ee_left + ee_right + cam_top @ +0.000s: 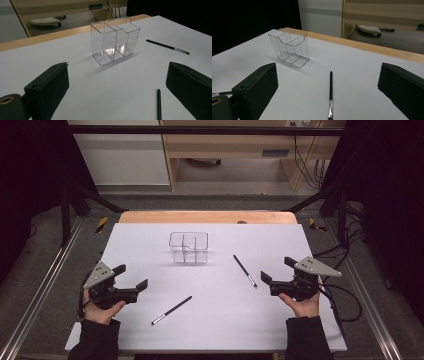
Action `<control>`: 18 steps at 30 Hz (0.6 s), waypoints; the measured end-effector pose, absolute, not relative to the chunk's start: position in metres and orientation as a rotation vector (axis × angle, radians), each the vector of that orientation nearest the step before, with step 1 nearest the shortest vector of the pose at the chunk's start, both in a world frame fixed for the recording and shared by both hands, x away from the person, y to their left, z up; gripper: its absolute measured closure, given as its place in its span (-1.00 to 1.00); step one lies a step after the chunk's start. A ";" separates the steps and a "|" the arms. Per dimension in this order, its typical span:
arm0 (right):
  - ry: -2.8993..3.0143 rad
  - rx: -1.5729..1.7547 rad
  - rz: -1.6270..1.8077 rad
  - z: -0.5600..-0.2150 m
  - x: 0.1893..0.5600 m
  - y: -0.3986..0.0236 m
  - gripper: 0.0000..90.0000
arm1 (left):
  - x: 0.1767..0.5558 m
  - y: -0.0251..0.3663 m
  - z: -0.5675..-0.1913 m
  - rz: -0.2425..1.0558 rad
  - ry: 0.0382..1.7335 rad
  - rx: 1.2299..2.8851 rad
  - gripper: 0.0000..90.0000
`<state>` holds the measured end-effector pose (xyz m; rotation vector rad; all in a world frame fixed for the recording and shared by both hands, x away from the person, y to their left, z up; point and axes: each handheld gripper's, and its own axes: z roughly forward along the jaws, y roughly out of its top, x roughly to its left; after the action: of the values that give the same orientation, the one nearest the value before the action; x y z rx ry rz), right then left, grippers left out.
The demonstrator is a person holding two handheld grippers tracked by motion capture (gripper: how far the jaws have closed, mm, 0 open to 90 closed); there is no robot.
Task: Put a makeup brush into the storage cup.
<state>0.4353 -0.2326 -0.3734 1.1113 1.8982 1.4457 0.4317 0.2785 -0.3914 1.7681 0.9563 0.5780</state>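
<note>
Left tongs and right tongs are resting wide open and empty on the white desk. One brush is lying near-left, another brush right of the clear organizer.

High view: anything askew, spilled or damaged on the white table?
Nothing stands out. The clear organizer stands upright and empty on the white table. Two black brushes lie flat and apart, one near the left hand-held gripper, one near the right hand-held gripper. Both grippers are open, holding nothing.
</note>
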 end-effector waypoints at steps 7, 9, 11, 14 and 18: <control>1.891 1.121 1.445 -0.375 0.432 -0.235 -0.92 | 0.433 0.272 -0.394 0.557 0.961 1.807 -0.90; 1.896 1.119 1.442 -0.375 0.432 -0.234 -0.92 | 0.433 0.270 -0.396 0.554 0.959 1.822 -0.90; 1.898 1.118 1.439 -0.375 0.432 -0.234 -0.92 | 0.434 0.269 -0.397 0.551 0.959 1.833 -0.89; 1.910 1.120 1.432 -0.376 0.432 -0.231 -0.92 | 0.434 0.263 -0.401 0.525 0.944 1.867 -0.85; 1.917 1.115 1.443 -0.376 0.432 -0.228 -0.91 | 0.435 0.256 -0.404 0.506 0.933 1.895 -0.85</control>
<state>0.4318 -0.2277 -0.3759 1.1146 1.9166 1.4426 0.4348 0.2565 -0.4044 1.8953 0.9329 0.5061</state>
